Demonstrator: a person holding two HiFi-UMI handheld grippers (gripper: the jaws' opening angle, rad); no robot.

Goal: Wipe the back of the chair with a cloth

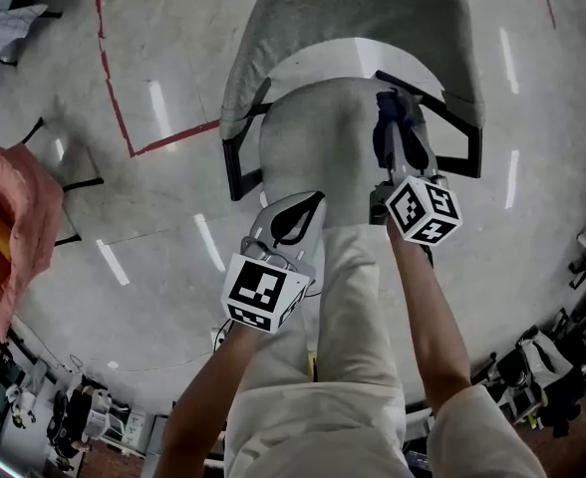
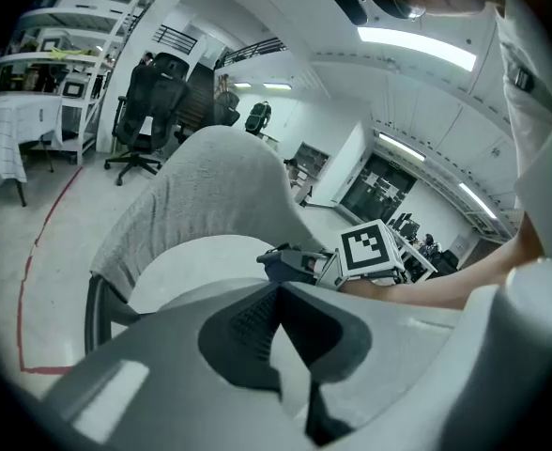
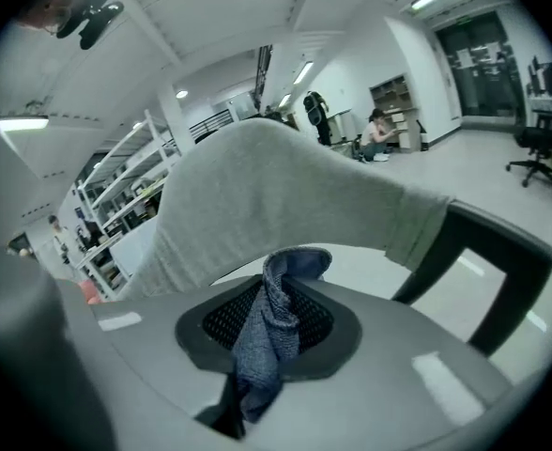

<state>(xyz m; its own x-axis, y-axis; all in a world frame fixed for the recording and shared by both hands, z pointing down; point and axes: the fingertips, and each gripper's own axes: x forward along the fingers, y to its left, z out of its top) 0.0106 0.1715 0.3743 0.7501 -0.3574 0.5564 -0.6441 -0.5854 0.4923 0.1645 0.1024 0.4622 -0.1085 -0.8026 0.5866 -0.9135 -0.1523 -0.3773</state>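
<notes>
The chair stands in front of me, its curved back [image 1: 343, 13] covered in grey fabric and its white seat [image 1: 358, 58] below it. My right gripper [image 1: 395, 108] reaches over the seat, shut on a dark blue cloth [image 1: 391, 125]. In the right gripper view the cloth [image 3: 267, 346] hangs bunched between the jaws of that gripper [image 3: 278, 287], a short way from the chair back [image 3: 276, 186]. My left gripper [image 1: 316, 202] is lower and to the left, shut with nothing in it. The left gripper view shows its closed tips [image 2: 280, 289], the chair back [image 2: 210, 186] and the right gripper [image 2: 304, 263].
Black armrest frames [image 1: 241, 162] [image 1: 457, 132] flank the seat. A red tape line [image 1: 114, 98] runs over the glossy floor at left, near a pink and orange bundle [image 1: 19, 227]. Office chairs [image 2: 154, 101] and shelving [image 2: 32, 64] stand further off. The person's legs [image 1: 358, 307] are below.
</notes>
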